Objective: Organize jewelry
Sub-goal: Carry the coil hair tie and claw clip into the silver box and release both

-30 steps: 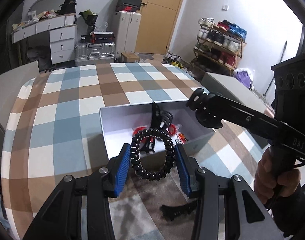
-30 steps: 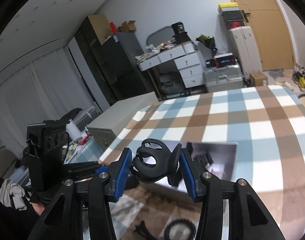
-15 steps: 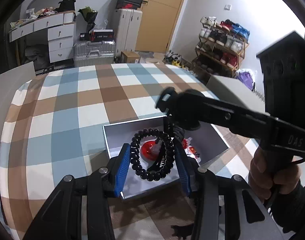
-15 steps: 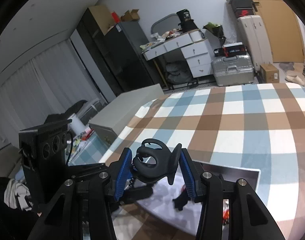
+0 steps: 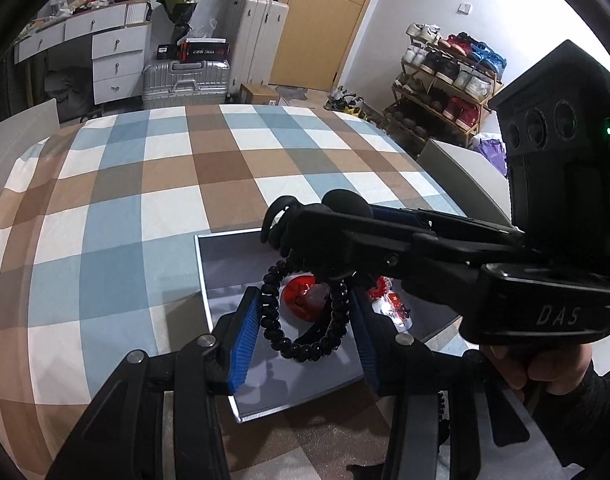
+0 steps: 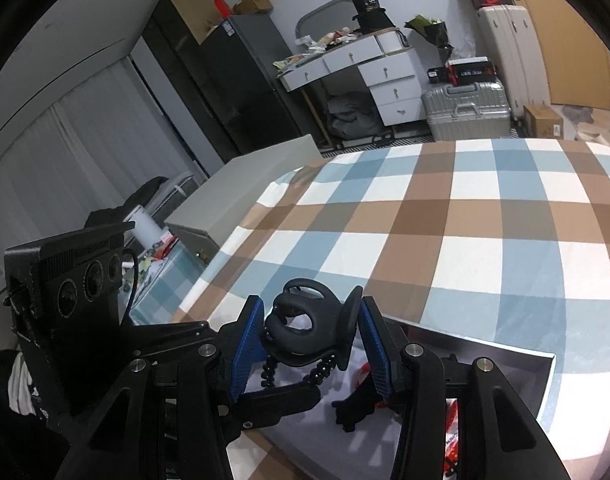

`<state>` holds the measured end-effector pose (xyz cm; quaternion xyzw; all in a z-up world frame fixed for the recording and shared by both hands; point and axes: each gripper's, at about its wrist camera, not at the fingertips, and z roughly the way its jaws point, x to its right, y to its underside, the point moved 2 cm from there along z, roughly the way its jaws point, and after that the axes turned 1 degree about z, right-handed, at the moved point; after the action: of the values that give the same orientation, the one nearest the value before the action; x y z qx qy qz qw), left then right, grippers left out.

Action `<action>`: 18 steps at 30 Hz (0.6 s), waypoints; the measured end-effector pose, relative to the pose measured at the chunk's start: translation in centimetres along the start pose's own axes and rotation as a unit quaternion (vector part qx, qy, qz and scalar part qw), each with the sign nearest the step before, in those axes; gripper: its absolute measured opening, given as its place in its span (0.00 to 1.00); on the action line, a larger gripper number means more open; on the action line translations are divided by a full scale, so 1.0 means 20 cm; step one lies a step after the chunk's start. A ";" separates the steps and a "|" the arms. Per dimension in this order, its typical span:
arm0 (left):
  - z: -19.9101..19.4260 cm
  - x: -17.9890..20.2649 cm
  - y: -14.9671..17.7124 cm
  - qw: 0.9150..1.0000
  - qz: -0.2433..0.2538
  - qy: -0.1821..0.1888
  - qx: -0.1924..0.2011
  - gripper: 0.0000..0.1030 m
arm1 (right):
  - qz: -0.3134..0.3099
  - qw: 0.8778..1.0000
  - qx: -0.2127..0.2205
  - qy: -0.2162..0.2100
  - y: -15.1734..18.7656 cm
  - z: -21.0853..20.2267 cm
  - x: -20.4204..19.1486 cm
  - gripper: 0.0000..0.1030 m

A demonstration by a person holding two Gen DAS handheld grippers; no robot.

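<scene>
My left gripper [image 5: 305, 322] is shut on a black bead bracelet [image 5: 270, 322] and holds it over the open grey box [image 5: 221, 256]. My right gripper [image 6: 311, 338] is shut on a black hair claw clip [image 6: 305, 330], also above the box [image 6: 505, 350]; it crosses the left wrist view with the clip [image 5: 279, 224] just over the bracelet. Red trinkets [image 5: 301, 294] and other small items lie inside the box. The bracelet hangs below the clip in the right wrist view [image 6: 267, 374].
The box sits on a blue, brown and white checked cloth [image 5: 117, 216]. A black clip [image 5: 365, 470] lies on the cloth near the front edge. Another black clip [image 6: 353, 404] lies in the box. Furniture and suitcases stand beyond the table.
Both grippers have moved forward over the box with their items. The right gripper has swung left, so the clip now sits directly above the bracelet.
</scene>
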<state>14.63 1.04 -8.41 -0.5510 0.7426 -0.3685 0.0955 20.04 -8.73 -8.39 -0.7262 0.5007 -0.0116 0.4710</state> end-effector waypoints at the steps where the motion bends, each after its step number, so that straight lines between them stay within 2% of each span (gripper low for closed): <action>1: 0.00 0.00 0.00 1.000 0.001 -0.001 0.000 0.37 | 0.000 1.000 0.000 0.000 0.00 0.00 0.00 0.46; 14: 0.01 -0.01 -0.02 1.000 0.001 -0.003 0.001 0.39 | 0.010 1.000 -0.001 0.006 0.01 0.00 0.02 0.48; 17: 0.02 0.00 -0.03 1.000 0.008 -0.011 0.000 0.44 | 0.012 1.000 0.004 0.007 0.01 -0.02 0.03 0.48; 18: 0.02 0.01 -0.03 1.000 0.014 -0.014 -0.001 0.49 | 0.012 1.000 0.008 0.007 0.01 -0.03 0.03 0.48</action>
<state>15.25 0.57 -8.27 -0.5462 0.7488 -0.3588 0.1108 19.89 -9.59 -8.36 -0.7161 0.5127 -0.0145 0.4733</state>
